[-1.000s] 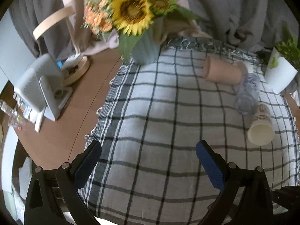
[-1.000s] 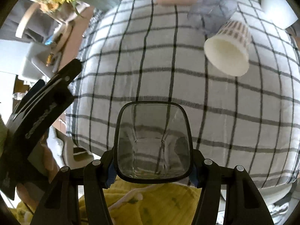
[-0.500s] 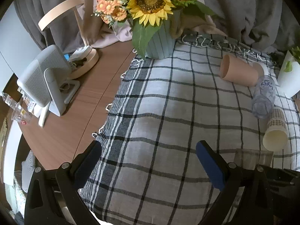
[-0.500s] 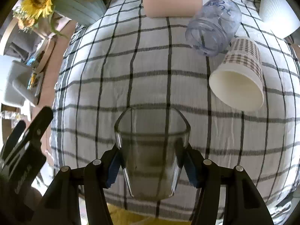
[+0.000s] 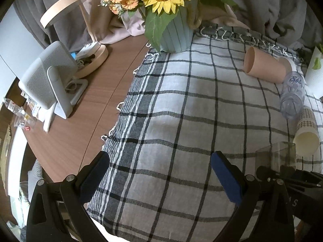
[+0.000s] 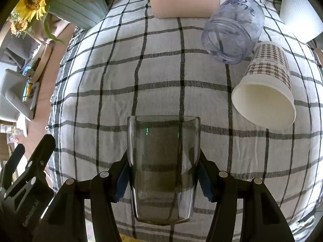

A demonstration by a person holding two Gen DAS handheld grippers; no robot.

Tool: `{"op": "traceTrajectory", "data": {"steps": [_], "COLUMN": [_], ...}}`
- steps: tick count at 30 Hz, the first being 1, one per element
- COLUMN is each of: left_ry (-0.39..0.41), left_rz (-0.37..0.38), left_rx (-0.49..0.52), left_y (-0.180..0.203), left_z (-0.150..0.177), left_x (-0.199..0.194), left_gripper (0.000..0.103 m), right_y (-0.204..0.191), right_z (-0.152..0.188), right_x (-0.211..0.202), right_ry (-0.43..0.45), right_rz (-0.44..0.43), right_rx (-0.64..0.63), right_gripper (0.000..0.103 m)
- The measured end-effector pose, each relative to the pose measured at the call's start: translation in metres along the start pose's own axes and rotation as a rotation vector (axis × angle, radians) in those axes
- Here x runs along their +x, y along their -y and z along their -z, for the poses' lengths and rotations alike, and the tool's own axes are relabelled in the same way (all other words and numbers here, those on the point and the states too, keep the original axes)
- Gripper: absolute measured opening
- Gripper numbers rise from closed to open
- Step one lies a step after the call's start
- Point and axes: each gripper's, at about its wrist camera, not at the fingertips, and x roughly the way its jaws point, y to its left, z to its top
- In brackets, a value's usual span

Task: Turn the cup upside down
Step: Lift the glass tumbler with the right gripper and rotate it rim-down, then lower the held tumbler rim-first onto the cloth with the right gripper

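The right gripper (image 6: 163,178) is clamped on a smoky clear glass cup (image 6: 163,169), its blue pads (image 6: 122,183) pressing the cup's two sides; the cup is held above the near part of the checked tablecloth (image 6: 157,64), its rim pointing away from the camera and its thick base toward it (whether it touches the cloth cannot be told). The left gripper (image 5: 159,173) hangs with its jaws spread wide and nothing between them, over the cloth's near left area, beside the bare wooden tabletop (image 5: 84,121). Farther back on the cloth lie three vessels on their sides: a patterned paper cup (image 6: 266,86), a bluish plastic jar (image 6: 234,32) touching it, and a pink cup (image 6: 183,1). A vase of sunflowers (image 5: 173,14) stands at the cloth's far left corner
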Motion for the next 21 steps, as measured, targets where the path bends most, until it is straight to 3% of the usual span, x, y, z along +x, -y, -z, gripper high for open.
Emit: {"op": "traceTrajectory", "data": {"steps": [3, 6, 12, 16, 21], "left_ry": [-0.002, 0.005, 0.067, 0.13, 0.199], "left_rz": [-0.005, -0.004, 0.043, 0.097, 0.163], "left_rx": [-0.006, -0.014, 0.011, 0.077, 0.124], "left_y": [-0.001, -0.003, -0.001, 0.019, 0.047], "left_z": [0.001, 0.001, 0.01, 0.027, 0.047], "left_x": [-0.001, -0.006, -0.027, -0.045, -0.063], "left_gripper": [0.103, 0.103, 0.103, 0.103, 0.102], "right_y": [0.0, 0.0, 0.005, 0.022, 0.051], "right_z": [0.0, 0.0, 0.012, 0.027, 0.043], "right_x": [0.0, -0.006, -0.049, -0.083, -0.099], "right_ry": [-0.004, 0.02, 0.144, 0.256, 0.299], "right_rz": [-0.004, -0.013, -0.029, 0.024, 0.084], "right_rx": [0.002, -0.002, 0.005, 0.032, 0.067], "right_gripper": [0.06, 0.075, 0.075, 0.078, 0.078]}}
